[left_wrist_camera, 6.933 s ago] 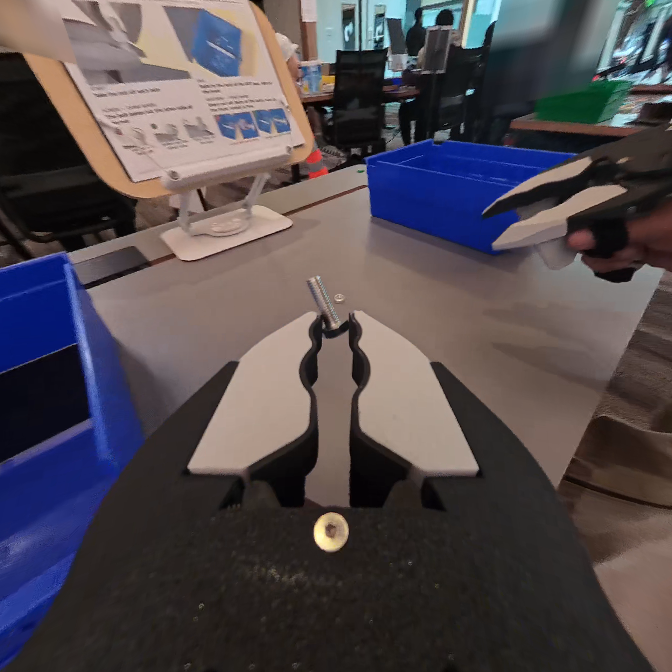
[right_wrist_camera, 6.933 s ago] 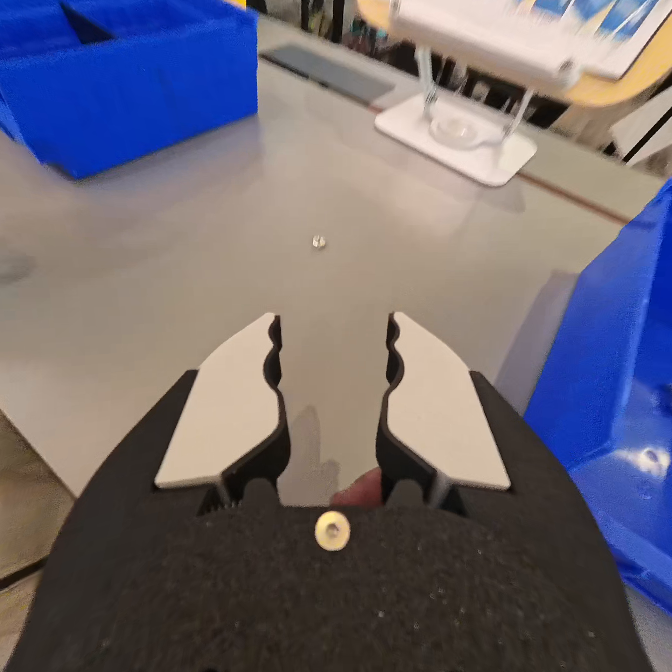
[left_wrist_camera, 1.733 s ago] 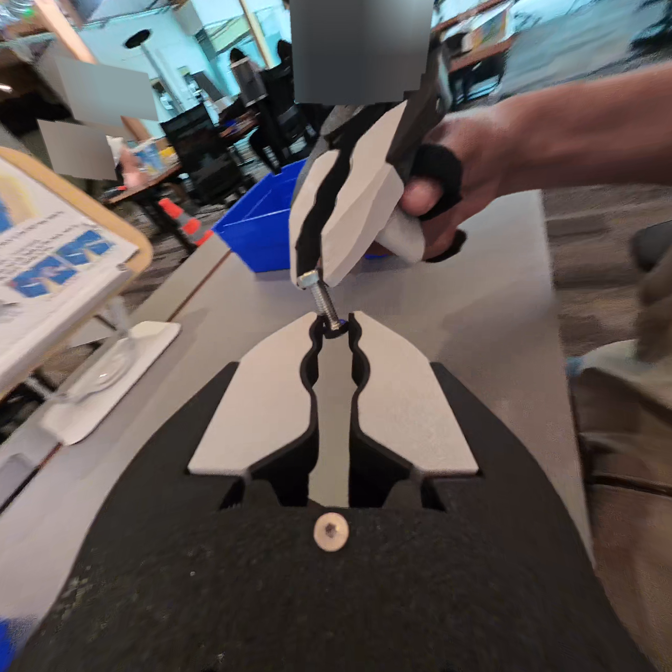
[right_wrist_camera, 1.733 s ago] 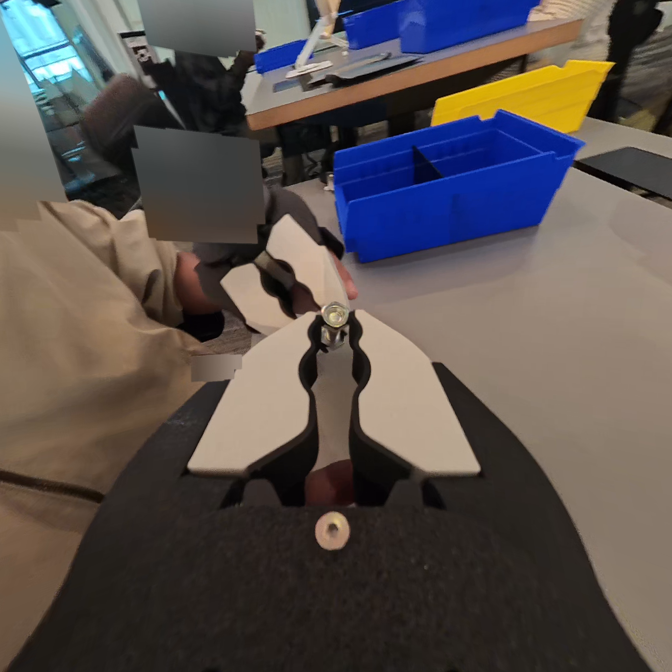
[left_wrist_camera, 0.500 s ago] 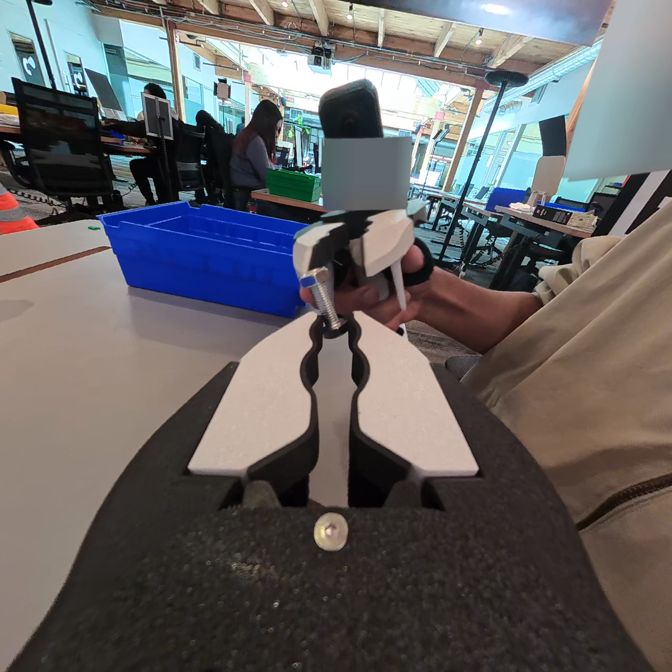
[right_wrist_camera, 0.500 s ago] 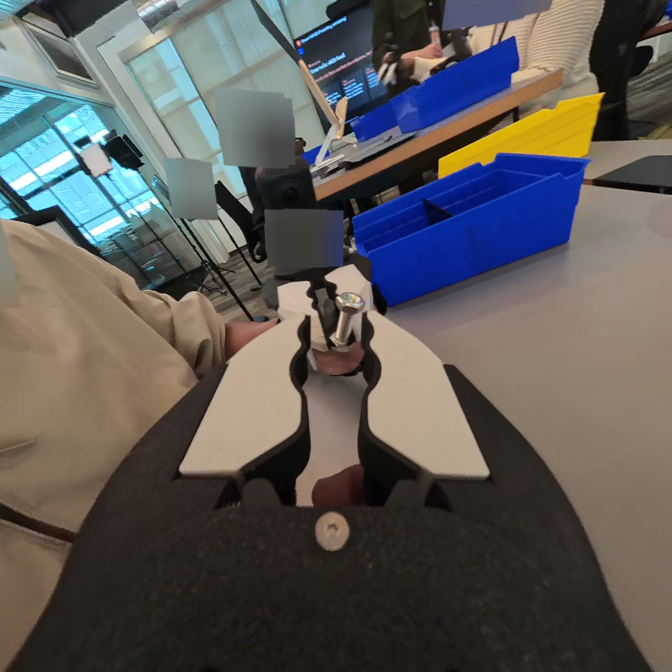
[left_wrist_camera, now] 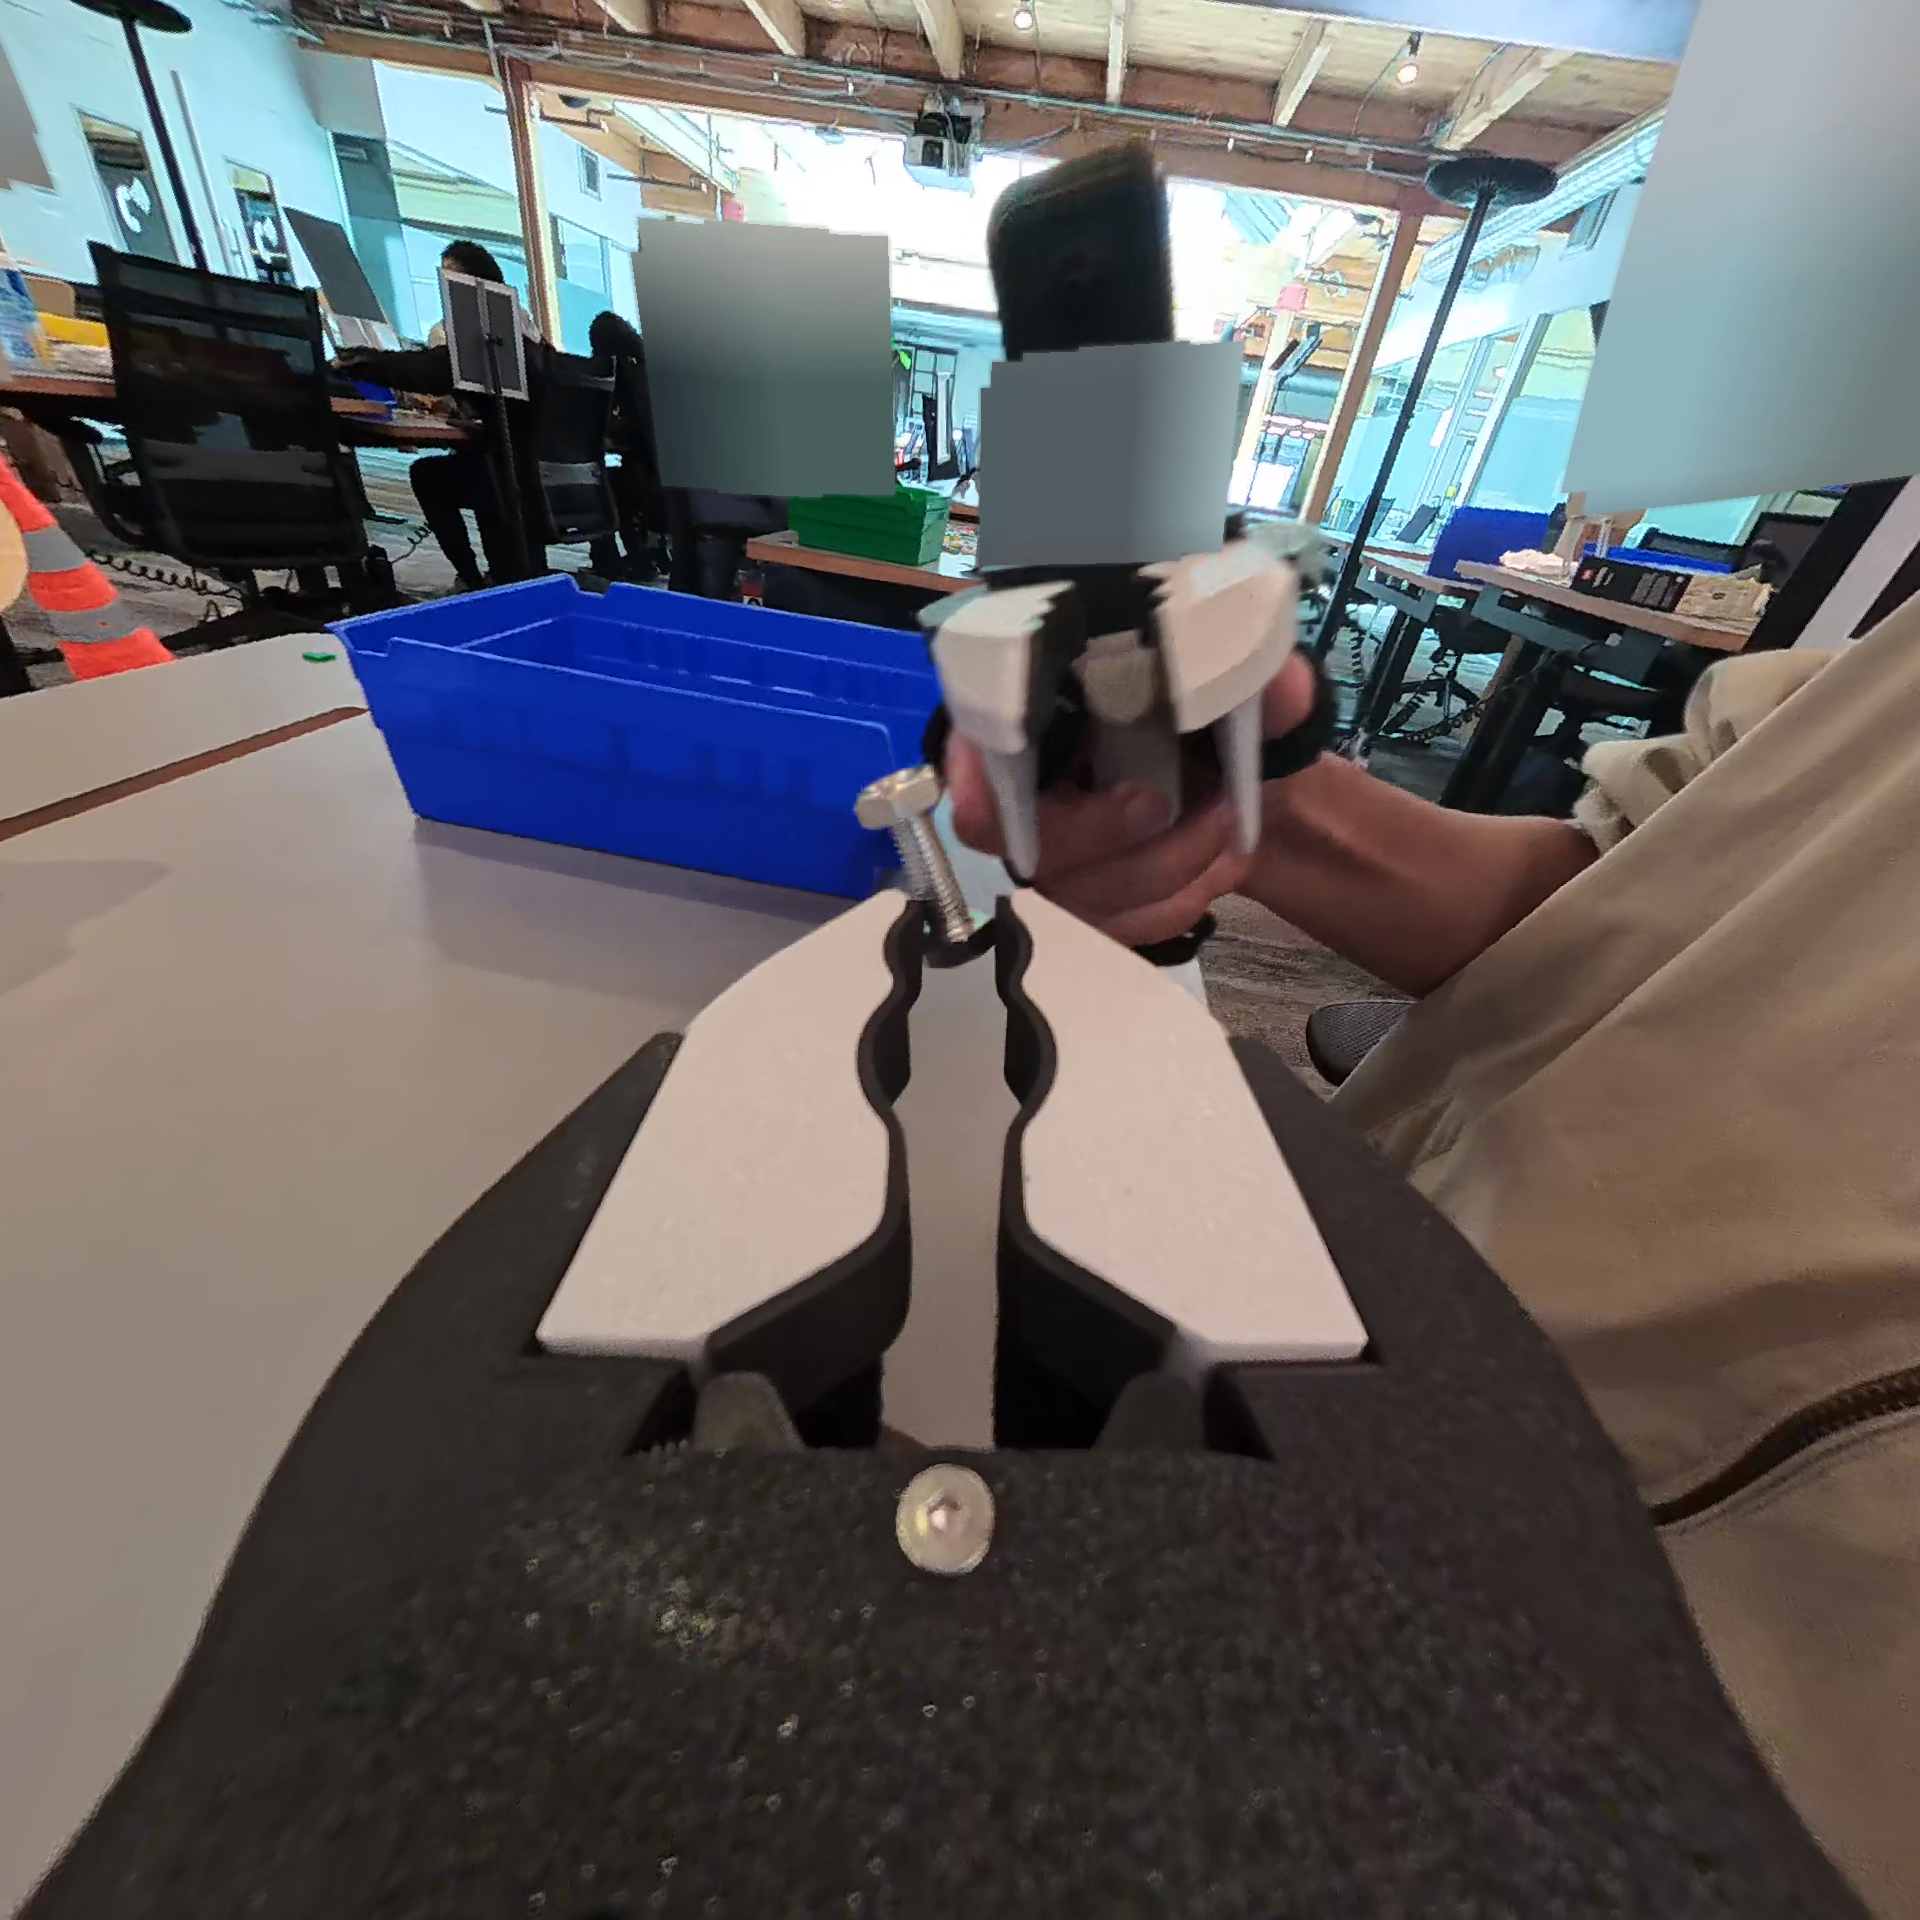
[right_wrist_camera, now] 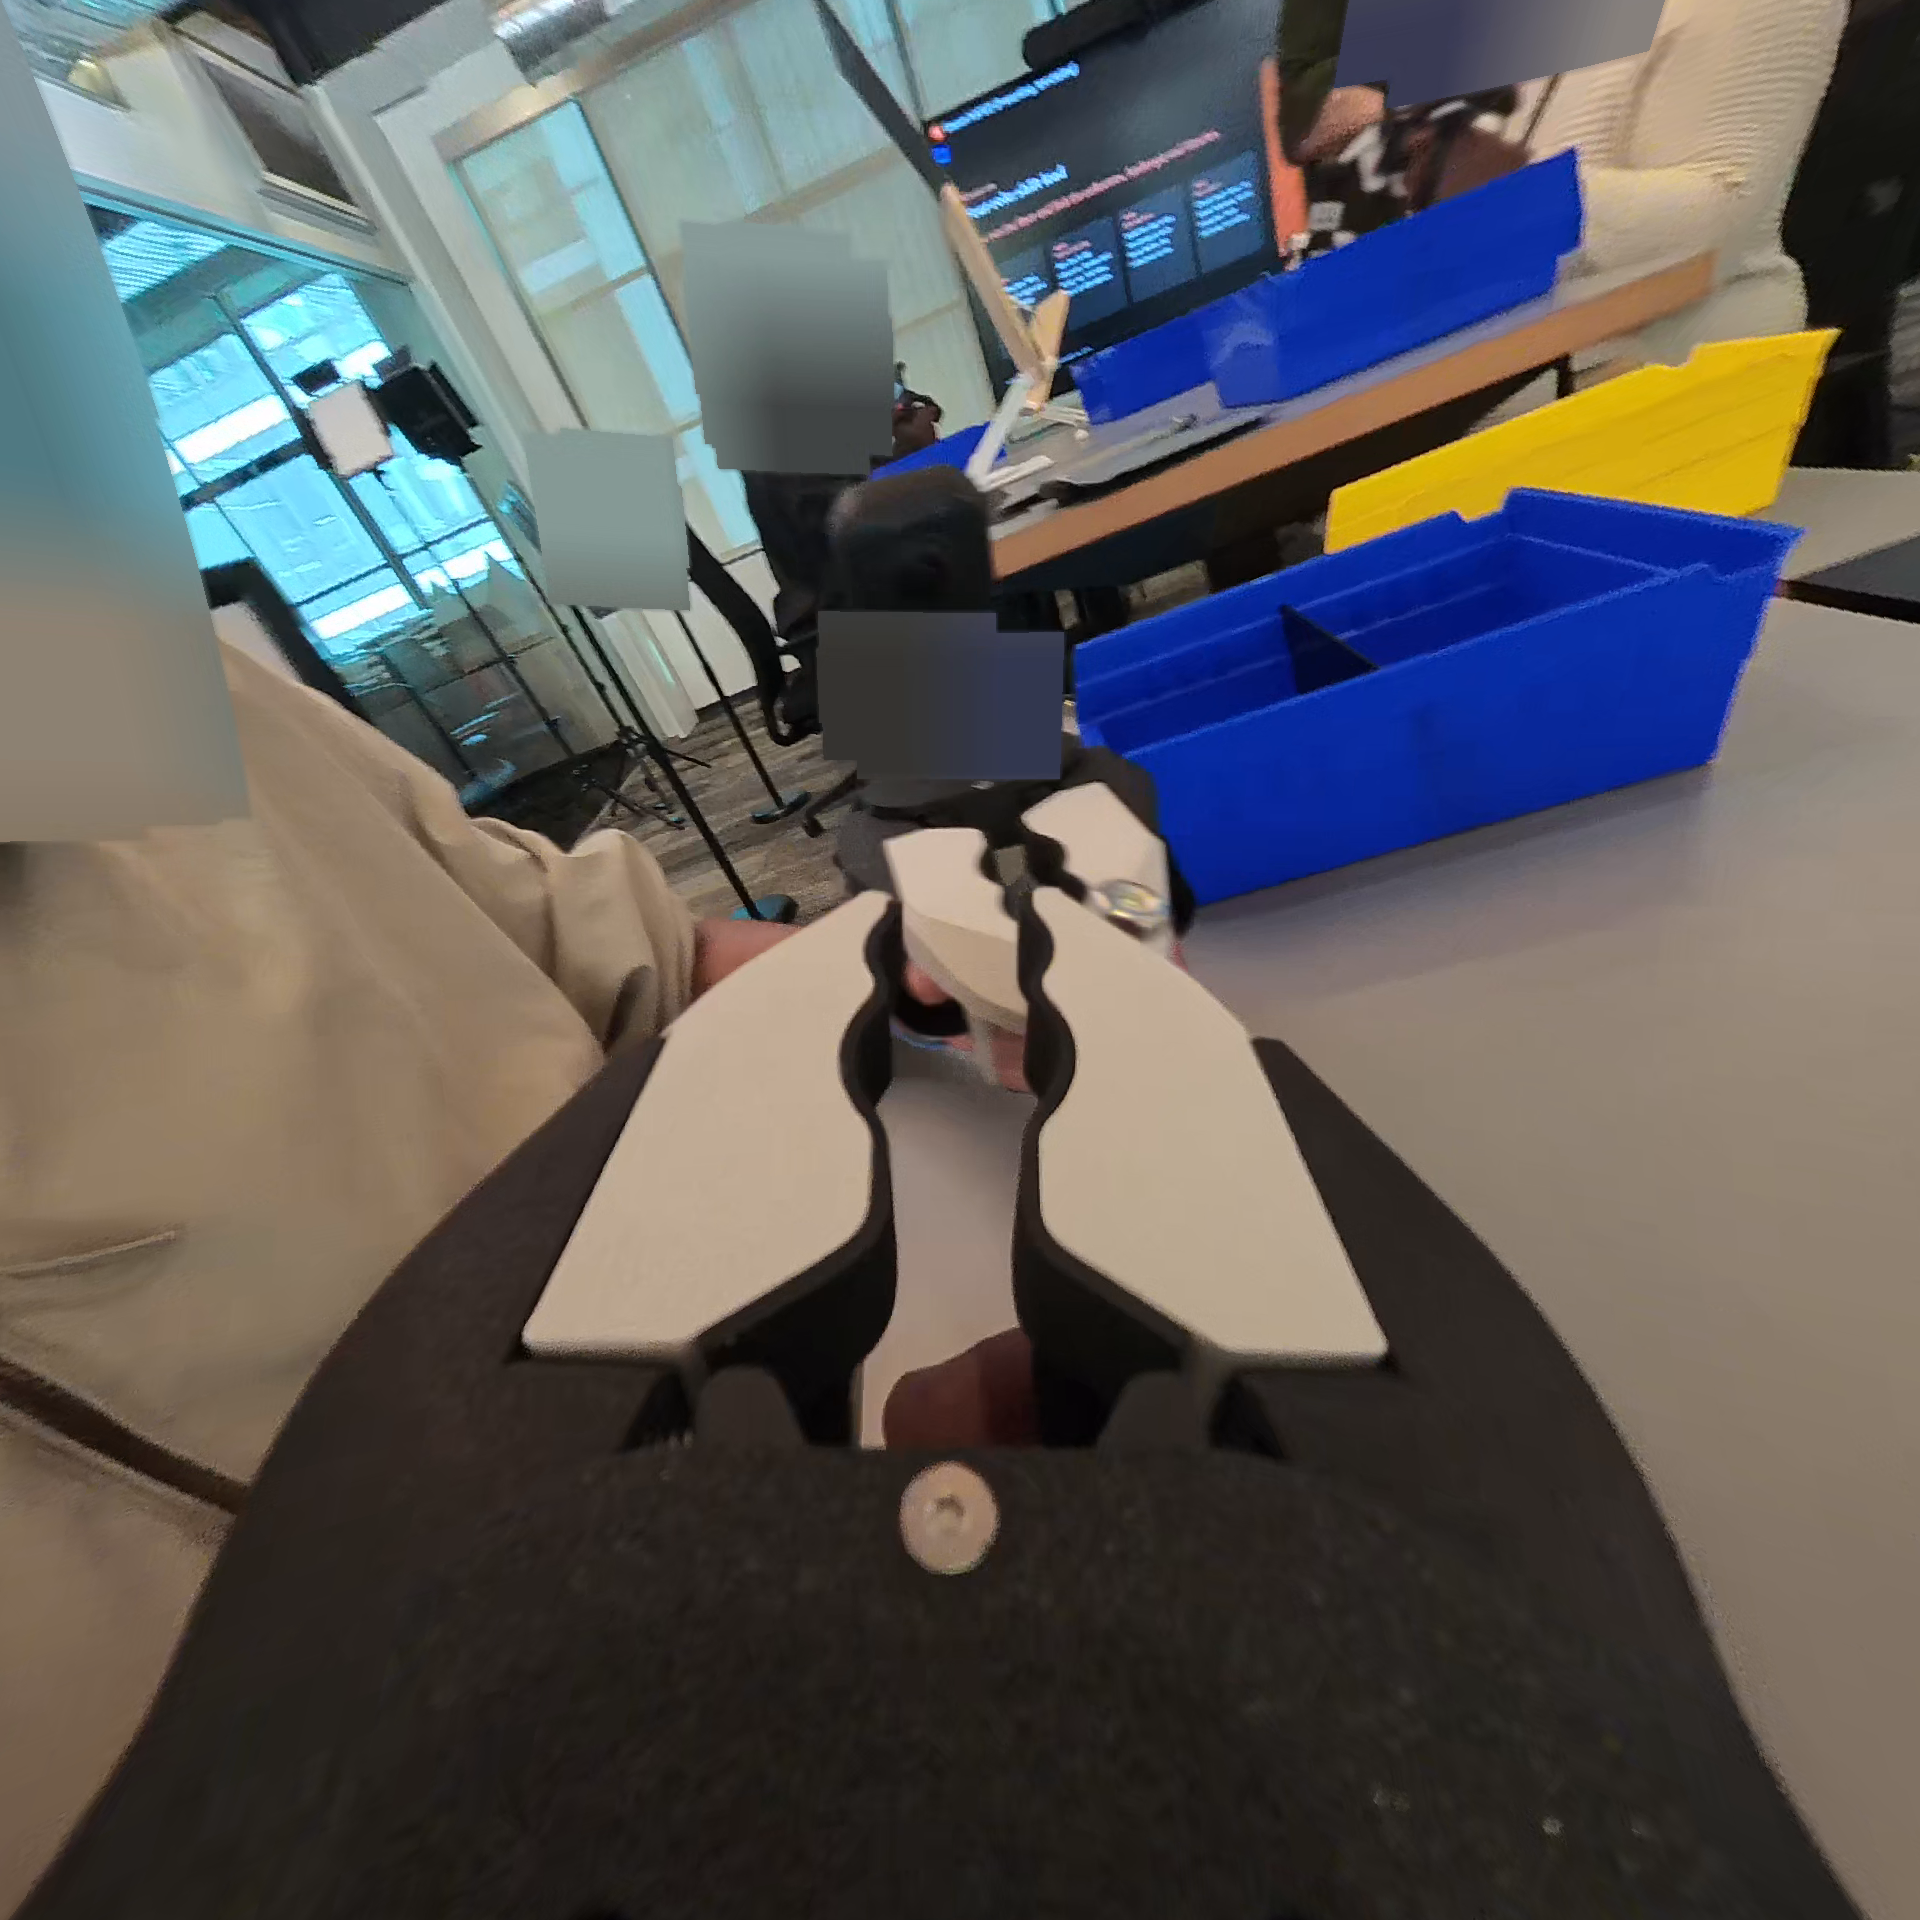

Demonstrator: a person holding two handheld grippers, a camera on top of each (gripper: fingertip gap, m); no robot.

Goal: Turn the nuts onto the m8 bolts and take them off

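— Where's the bolt (left_wrist_camera: 923, 864)?

— Clamped by its threaded tip in the left gripper (left_wrist_camera: 948, 927), jaws nearly closed, hex head up and leaning left, above the tabletop (left_wrist_camera: 260, 1018). Small, stiff steel, probably slick; the hex head looks the surest hold.

— And the right gripper (right_wrist_camera: 956, 914)?

— Jaws slightly apart, empty, close beside the bolt.

— A nut?

— Can't make one out. The blue bin (right_wrist_camera: 1455, 727) has a divider; what I see of it is bare.

The bolt (left_wrist_camera: 923, 854)'s lower end was buried between the left claw (left_wrist_camera: 951, 925)'s tips, and beyond it the right claw (left_wrist_camera: 1127, 665) was blurred.
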